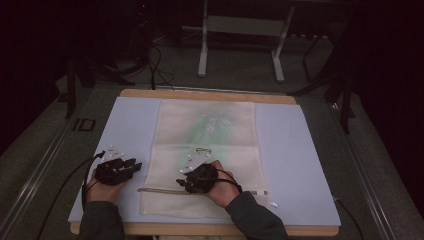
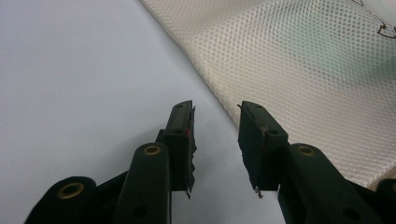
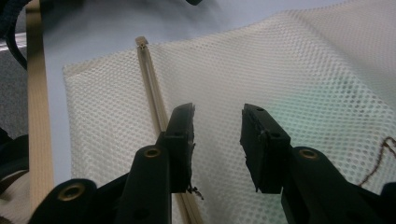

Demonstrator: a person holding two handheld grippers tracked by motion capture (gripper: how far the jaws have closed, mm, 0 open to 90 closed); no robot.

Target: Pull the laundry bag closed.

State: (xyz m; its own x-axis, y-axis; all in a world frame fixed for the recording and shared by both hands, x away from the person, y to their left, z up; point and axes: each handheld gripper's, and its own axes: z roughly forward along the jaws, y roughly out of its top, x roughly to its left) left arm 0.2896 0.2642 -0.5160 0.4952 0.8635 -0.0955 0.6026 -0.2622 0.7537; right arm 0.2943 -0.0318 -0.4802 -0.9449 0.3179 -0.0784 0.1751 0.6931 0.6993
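jaws parted over flat cream mesh bag (image 3: pixel 289 74), zipper (image 3: pixel 156 100) closed.

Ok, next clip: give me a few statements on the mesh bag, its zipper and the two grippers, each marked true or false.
1. The mesh bag lies flat on the pale blue mat. True.
2. The right gripper is clamped on the zipper. False: its jaws stand open above the mesh, and the zipper runs past the left-hand jaw, ungripped.
3. The left gripper is over the mat, beside the bag's edge. True.
4. The left gripper holds a fold of mesh. False: its jaws are open with nothing between them.
5. The bag is crumpled into a heap. False: it is spread out smooth, with something greenish showing faintly through it.
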